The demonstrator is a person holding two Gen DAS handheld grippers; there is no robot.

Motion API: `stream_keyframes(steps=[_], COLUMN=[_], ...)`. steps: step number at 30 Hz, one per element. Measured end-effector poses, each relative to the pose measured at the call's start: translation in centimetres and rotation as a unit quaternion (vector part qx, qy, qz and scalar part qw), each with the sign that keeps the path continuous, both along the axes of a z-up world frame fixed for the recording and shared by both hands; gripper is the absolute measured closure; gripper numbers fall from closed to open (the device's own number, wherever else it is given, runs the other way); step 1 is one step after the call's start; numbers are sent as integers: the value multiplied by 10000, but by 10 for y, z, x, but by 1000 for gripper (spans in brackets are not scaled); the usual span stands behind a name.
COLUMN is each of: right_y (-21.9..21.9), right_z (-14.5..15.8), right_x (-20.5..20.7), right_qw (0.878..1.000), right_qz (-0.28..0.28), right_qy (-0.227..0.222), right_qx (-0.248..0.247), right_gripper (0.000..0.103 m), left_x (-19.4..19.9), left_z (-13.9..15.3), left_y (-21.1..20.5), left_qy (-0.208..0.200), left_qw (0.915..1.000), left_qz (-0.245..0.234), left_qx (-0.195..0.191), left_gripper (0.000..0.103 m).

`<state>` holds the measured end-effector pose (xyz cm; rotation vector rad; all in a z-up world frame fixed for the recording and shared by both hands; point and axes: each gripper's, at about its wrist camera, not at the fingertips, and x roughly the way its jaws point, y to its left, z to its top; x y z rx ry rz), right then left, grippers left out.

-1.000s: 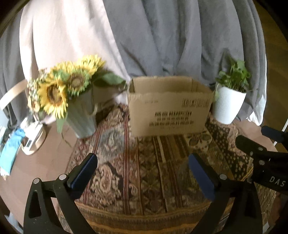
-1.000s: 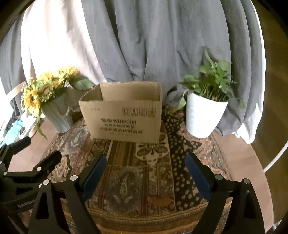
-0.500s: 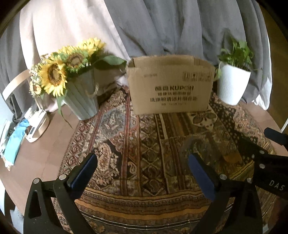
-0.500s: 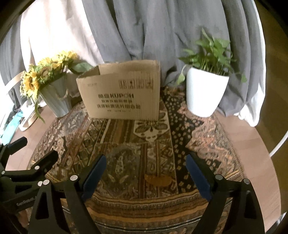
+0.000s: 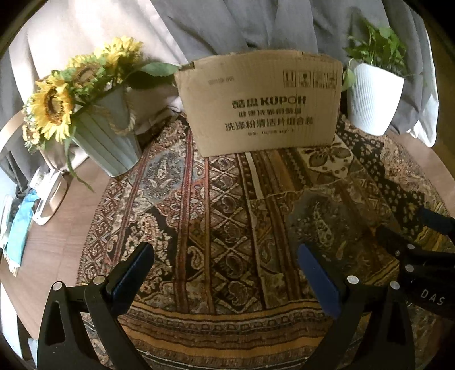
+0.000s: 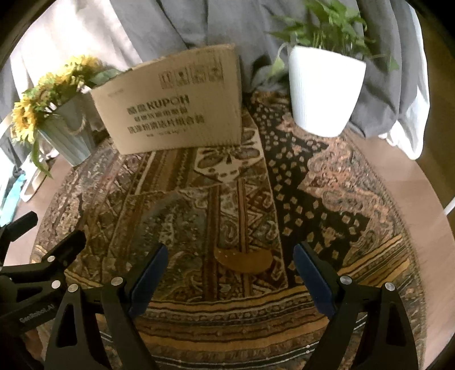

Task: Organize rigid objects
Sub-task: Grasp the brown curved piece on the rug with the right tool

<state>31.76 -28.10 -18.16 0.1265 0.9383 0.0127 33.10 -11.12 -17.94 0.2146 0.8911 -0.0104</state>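
While empty, both grippers' fingers (image 5: 315, 279) spread, cardboard box (image 5: 260, 104) beyond

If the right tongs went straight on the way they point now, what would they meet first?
Probably the patterned tablecloth, near the clear plastic container lying on it; the right tongs angle downward, open and empty. The KUPOH cardboard box stands farther back. Depth is unclear.

Box (image 5: 260, 105): matt brown corrugated cardboard, printed dark. Table cover (image 5: 227, 216): woven patterned cloth, coarse, matt. Tabletop (image 5: 59, 227): smooth brown wood-look surface. White pot (image 6: 324, 91): ribbed, slightly glossy. Sunflower vase (image 5: 109, 142): ribbed pale green, matt. Backdrop (image 5: 227, 25): soft grey and cream cloth. Gripper fingers (image 6: 146, 284): matt black plastic, blue pads, metal screws.
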Motion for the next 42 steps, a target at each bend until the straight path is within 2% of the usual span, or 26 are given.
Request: stream_keyframes(steps=[9, 20, 27, 33, 42], right_y=[-8, -8, -8, -6, 1], right_z=[-24, -35, -33, -17, 29], right_x=[12, 16, 14, 8, 3], right_qw=[9995, 9991, 9992, 9998, 9994], right_qz=[-120, -178, -169, -119, -7], right_qy=[269, 371, 341, 166, -339], right_qx=[82, 133, 85, 62, 18], right_gripper=[17, 45, 45, 45, 45], left_x=[12, 20, 16, 11, 5], left_z=[-15, -23, -20, -7, 25], left_y=[-7, -9, -9, -7, 0], left_qy=[181, 252, 176, -9, -401], left_qw=[9997, 9993, 9994, 9998, 9992], left_qz=[-77, -128, -134, -110, -43], left_qx=[148, 254, 248, 167, -54], left_gripper=[0, 0, 0, 0, 0])
